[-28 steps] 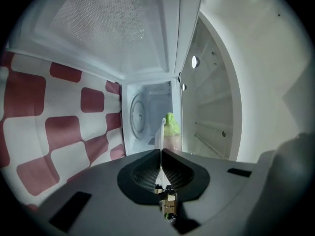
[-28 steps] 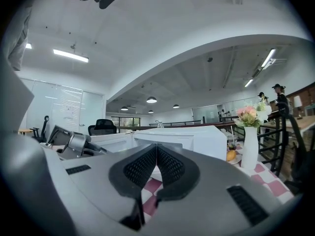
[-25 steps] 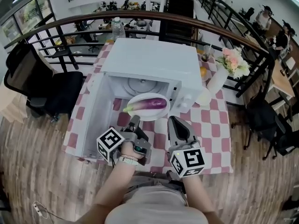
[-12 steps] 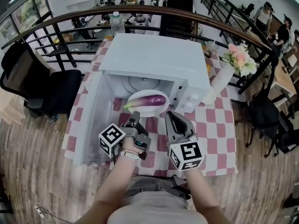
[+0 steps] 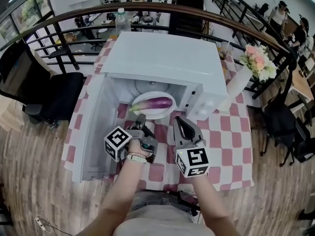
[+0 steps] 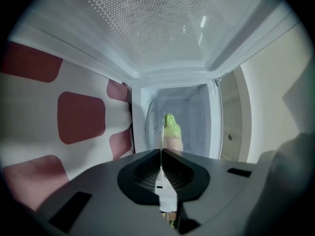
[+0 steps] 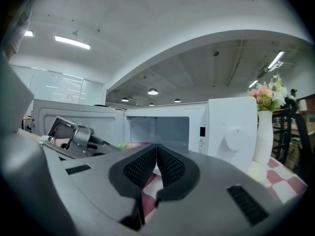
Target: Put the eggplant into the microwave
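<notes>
A purple eggplant (image 5: 158,103) with a green stem (image 6: 170,124) lies on a white plate (image 5: 146,114) in the mouth of the white microwave (image 5: 167,58). The microwave's door (image 5: 93,127) hangs wide open to the left. My left gripper (image 5: 140,118) is rolled on its side and shut on the plate's near rim, which shows edge-on between the jaws (image 6: 161,151). To the right of it, my right gripper (image 5: 177,120) hovers over the checked cloth in front of the microwave, shut (image 7: 156,146) with nothing in it.
The microwave stands on a table with a red-and-white checked cloth (image 5: 226,141). A white vase of flowers (image 5: 256,63) is at the right, a water bottle (image 5: 120,21) behind. A black chair (image 5: 44,92) and a curved railing (image 5: 74,21) lie beyond.
Both grippers have come lower and moved a little toward the microwave's opening. The plate with the eggplant has stayed at the left gripper's tips. Neither pair of jaws has changed.
</notes>
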Demonstrator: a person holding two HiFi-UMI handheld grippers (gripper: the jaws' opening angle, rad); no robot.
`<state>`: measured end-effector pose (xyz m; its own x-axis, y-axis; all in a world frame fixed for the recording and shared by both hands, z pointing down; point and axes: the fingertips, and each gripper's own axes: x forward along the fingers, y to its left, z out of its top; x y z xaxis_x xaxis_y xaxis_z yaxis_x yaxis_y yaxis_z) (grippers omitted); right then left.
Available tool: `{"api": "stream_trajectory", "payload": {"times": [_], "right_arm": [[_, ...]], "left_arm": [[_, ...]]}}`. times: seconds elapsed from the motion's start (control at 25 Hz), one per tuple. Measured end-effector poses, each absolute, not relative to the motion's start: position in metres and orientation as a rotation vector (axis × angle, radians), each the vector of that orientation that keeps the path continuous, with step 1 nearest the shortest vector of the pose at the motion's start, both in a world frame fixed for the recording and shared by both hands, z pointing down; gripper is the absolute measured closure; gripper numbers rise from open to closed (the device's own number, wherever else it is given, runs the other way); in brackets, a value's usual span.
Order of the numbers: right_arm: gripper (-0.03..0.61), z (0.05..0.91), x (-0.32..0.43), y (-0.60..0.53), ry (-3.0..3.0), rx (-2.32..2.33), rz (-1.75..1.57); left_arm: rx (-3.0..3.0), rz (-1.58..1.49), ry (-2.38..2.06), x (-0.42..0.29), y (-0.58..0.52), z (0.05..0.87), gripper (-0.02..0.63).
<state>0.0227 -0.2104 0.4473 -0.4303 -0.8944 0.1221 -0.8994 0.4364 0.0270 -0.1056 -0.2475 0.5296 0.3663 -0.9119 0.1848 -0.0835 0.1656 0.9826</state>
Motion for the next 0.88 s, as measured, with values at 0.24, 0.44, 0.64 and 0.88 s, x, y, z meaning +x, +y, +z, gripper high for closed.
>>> {"api": "stream_trajectory", "payload": {"times": [0.24, 0.44, 0.64, 0.88], "right_arm": [[0.552, 0.465, 0.013, -0.217, -2.578, 1.587, 0.105], [0.552, 0.477, 0.006, -0.223, -2.590, 1.554, 0.106], [0.552, 0.483, 0.008, -0.231, -2.590, 1.564, 0.115], [0.552, 0.487, 0.006, -0.236, -2.593, 1.561, 0.130]], "left_arm": [[1.260, -0.790, -1.051, -0.110, -0.261, 0.543, 0.600], [1.246, -0.798, -1.065, -0.111, -0.273, 0.554, 0.600], [1.234, -0.794, -1.085, -0.109, -0.282, 0.564, 0.600], [1.214, -0.818, -1.086, -0.111, -0.293, 0.566, 0.600]]}}
